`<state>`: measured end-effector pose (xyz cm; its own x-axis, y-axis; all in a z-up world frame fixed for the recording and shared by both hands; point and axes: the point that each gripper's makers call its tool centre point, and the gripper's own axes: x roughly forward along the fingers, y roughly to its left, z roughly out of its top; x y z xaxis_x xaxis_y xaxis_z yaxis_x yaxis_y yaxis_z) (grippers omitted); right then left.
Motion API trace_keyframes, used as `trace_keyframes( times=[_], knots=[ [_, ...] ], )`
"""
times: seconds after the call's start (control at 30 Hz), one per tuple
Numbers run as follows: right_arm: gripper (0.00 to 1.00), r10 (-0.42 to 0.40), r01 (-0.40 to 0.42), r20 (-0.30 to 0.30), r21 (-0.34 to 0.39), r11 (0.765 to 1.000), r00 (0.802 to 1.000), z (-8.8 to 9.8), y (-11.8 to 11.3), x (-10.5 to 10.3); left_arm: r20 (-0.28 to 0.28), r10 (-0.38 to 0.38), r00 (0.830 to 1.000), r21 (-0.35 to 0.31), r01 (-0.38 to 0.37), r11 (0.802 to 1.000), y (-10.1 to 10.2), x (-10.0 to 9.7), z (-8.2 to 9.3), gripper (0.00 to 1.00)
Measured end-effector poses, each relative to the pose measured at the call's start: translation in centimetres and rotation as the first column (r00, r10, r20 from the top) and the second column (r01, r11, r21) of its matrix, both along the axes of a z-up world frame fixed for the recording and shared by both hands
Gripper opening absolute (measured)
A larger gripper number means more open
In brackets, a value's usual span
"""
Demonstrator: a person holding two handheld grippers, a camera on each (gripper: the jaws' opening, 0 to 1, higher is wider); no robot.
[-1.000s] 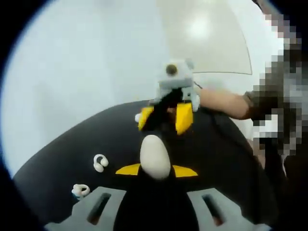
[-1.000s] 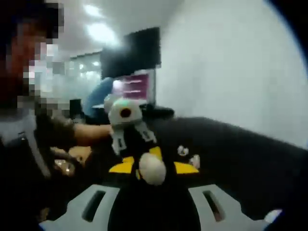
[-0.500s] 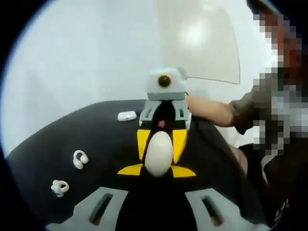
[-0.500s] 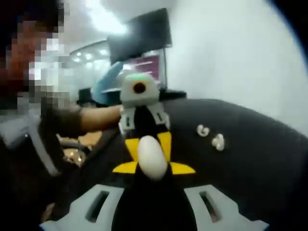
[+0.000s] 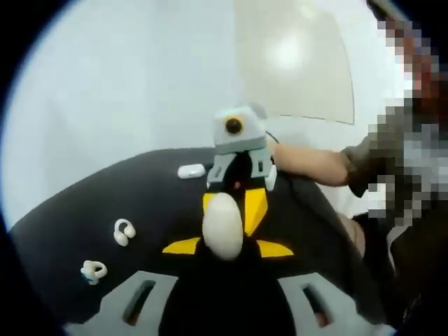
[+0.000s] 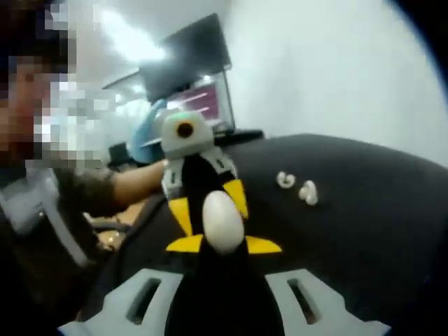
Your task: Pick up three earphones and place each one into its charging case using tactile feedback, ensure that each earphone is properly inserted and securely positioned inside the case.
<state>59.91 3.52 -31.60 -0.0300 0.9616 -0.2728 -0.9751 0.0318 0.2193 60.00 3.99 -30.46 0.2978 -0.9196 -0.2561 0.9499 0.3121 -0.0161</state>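
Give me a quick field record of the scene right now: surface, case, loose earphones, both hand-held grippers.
surface: black table
charging case: white, egg-shaped, closed, held off the table
left hand-held gripper: at the case
right hand-held gripper: at the case from the opposite side
loose earphones: two white ones side by side on the table
small white object: far side of table, blurred

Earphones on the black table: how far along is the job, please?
Done: nothing I can confirm. In hand: the left tongs and right tongs both close on a white egg-shaped case; its inside is hidden. Left: the near earphone and far earphone lie loose on the black table, a small white case beyond.
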Motion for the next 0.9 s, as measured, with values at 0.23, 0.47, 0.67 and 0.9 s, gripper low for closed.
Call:
trace_keyframes(
  times=[0.23, 0.47, 0.67, 0.9],
  knots=[
    [0.21, 0.037, -0.036, 0.025, -0.010, 0.999, 0.999, 0.0, 0.1, -0.6, -0.058, 0.022, 0.998, -0.031, -0.023, 0.999, -0.2, 0.3, 0.3, 0.22],
    [0.23, 0.046, -0.041, 0.153, -0.036, 0.999, 0.987, -0.4, 0.6, -0.8, -0.067, 0.001, 0.998, -0.031, -0.003, 1.000, -0.5, -0.2, 0.4, 0.19],
    [0.22, 0.050, -0.047, 0.073, -0.036, 0.998, 0.996, -0.3, 0.3, -0.8, -0.065, -0.001, 0.998, -0.077, -0.004, 0.997, -0.5, -0.3, 1.2, 0.19],
    [0.23, 0.033, -0.027, 0.151, -0.043, 0.999, 0.988, -0.5, 0.7, -0.5, -0.080, 0.011, 0.997, -0.081, -0.018, 0.997, -0.2, -0.2, 1.3, 0.18]
  ],
)
